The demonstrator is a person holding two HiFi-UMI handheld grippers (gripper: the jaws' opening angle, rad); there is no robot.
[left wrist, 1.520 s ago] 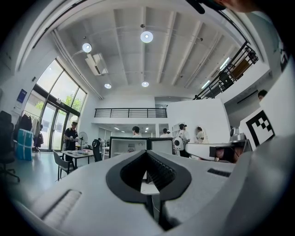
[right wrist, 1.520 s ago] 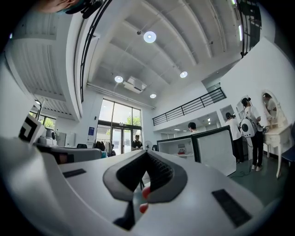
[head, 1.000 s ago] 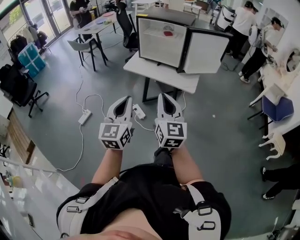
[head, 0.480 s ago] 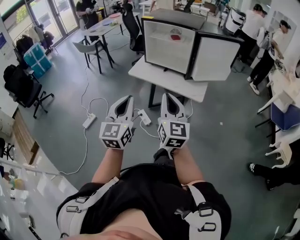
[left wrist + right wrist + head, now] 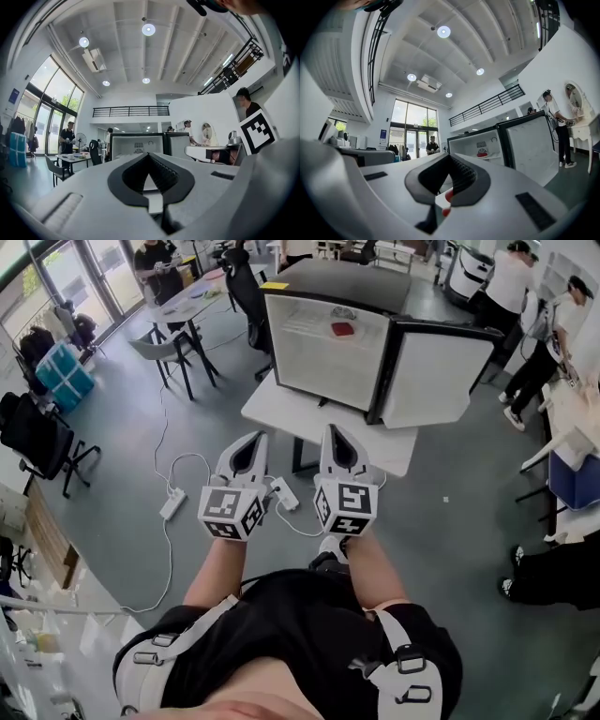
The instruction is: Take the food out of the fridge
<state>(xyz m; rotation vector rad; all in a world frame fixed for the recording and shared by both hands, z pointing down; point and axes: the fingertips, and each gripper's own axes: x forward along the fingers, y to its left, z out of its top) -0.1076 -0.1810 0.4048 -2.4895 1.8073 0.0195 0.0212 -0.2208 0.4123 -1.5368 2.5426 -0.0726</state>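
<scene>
A small fridge (image 5: pixel 328 334) stands on a white table (image 5: pixel 319 413), its door (image 5: pixel 436 371) swung open to the right. Red food (image 5: pixel 342 329) lies on an upper shelf inside. Both grippers are held side by side, pointing level at the fridge and still short of the table. My left gripper (image 5: pixel 254 439) is shut with nothing in it, and so is my right gripper (image 5: pixel 331 432). The left gripper view has the fridge (image 5: pixel 136 145) beyond the closed jaw tips. The right gripper view shows the fridge (image 5: pixel 480 143) with the red food (image 5: pixel 483 153) on its shelf.
A power strip (image 5: pixel 281 493) and white cables lie on the floor under the grippers. A grey chair (image 5: pixel 159 348) and a table with a person (image 5: pixel 155 259) stand far left. A black office chair (image 5: pixel 37 432) is at left, people (image 5: pixel 548 329) at right.
Both grippers have advanced together toward the fridge, which now looks larger and nearer. Their jaws have stayed shut.
</scene>
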